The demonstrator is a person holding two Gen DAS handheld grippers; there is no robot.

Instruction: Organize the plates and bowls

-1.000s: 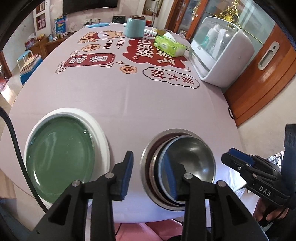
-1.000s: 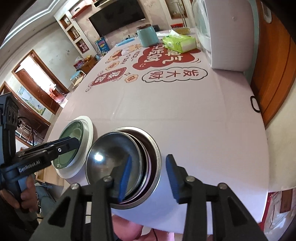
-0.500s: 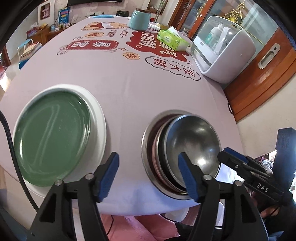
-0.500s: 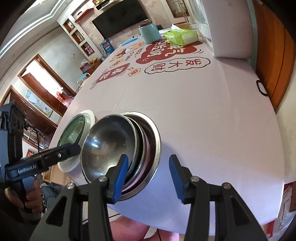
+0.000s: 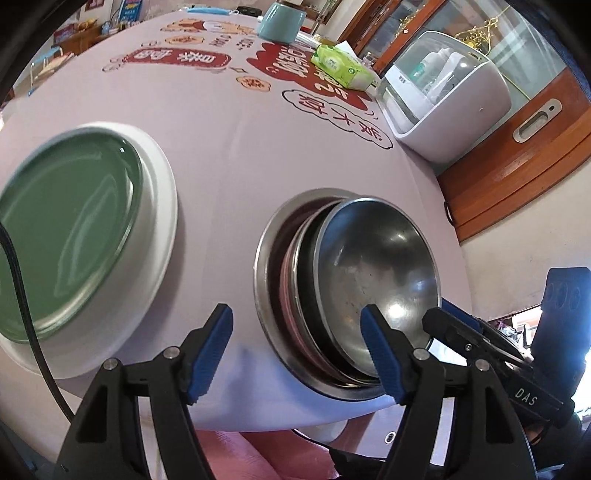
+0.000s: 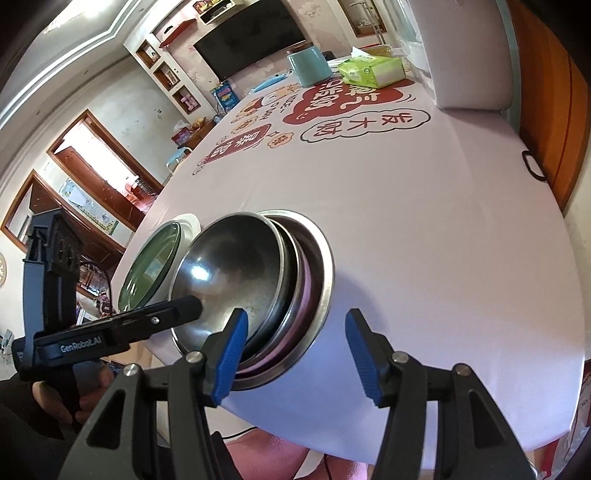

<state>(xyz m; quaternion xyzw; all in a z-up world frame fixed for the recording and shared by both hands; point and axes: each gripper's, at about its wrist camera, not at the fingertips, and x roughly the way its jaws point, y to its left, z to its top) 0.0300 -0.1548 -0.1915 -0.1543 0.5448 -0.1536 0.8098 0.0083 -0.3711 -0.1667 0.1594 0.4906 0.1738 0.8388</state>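
A stack of steel bowls [image 5: 373, 273] sits near the table's front edge; the top bowl leans toward the right, and a pink bowl rim [image 5: 288, 291] shows inside the outer one. A green plate [image 5: 62, 240] lies on a white plate [image 5: 155, 229] to the left. My left gripper [image 5: 295, 350] is open, its fingers straddling the stack's near left rim. My right gripper [image 6: 295, 354] is open in front of the stack [image 6: 258, 280], its left finger by the top bowl's rim. The green plate [image 6: 151, 266] shows behind the stack.
A pink printed tablecloth [image 5: 240, 122] covers the table. At the far side stand a teal canister [image 5: 280, 22], a green tissue pack [image 5: 340, 66] and a white sterilizer box [image 5: 443, 96]. An orange wooden cabinet [image 5: 517, 158] stands right of the table.
Both grippers have opened wider and moved lower and closer to the bowl stack. The top steel bowl now leans more to the right within the stack.
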